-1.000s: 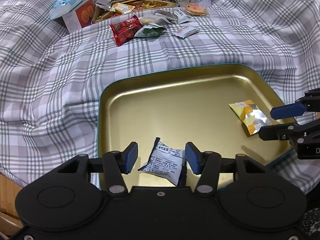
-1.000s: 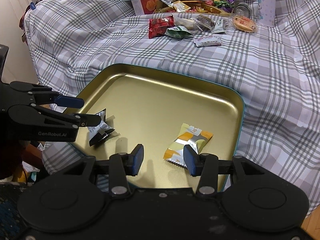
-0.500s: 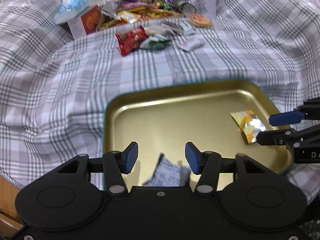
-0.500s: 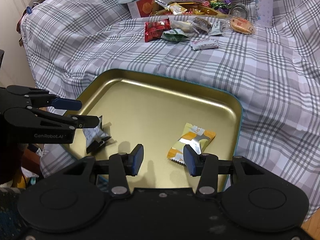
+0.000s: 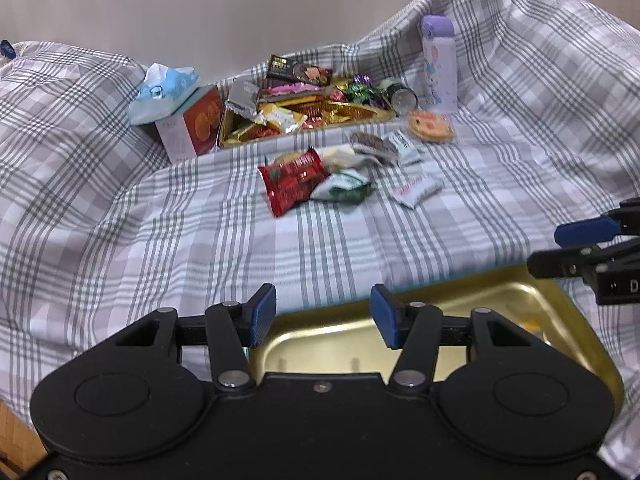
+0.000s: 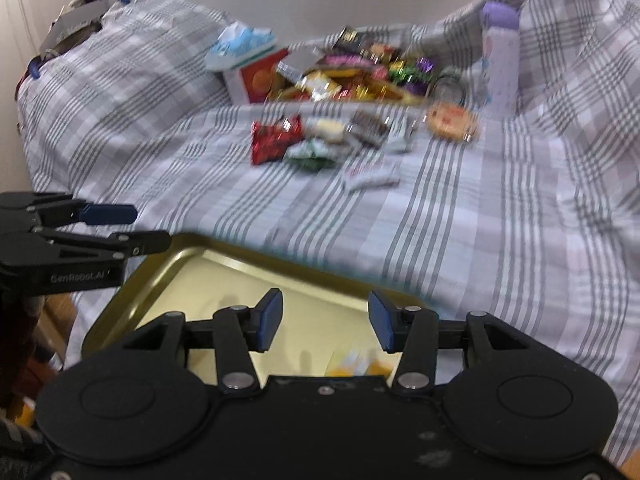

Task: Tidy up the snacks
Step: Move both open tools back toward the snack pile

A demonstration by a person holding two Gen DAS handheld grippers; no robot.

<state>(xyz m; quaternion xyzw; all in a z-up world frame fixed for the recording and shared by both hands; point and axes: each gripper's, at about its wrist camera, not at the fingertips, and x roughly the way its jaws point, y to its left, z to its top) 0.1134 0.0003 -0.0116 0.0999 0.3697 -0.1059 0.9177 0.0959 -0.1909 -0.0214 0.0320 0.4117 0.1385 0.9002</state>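
Note:
My left gripper is open and empty, over the far rim of the gold tray. My right gripper also hangs above the tray; its jaws are opening with nothing between them. A yellow packet lies in the tray just under the right gripper. Each gripper shows at the other view's edge. Loose snacks lie further out on the checked bedspread: a red packet, a green packet and a white packet. The white and blue packet is hidden below my left gripper.
A second gold tray heaped with sweets sits at the back. Beside it are a tissue box, a purple bottle, a can and a round biscuit. The bedspread rises in folds on both sides.
Both grippers have lifted and tilted up from the tray. The white and blue packet has dropped out of the left view and the yellow packet has slid under the right gripper.

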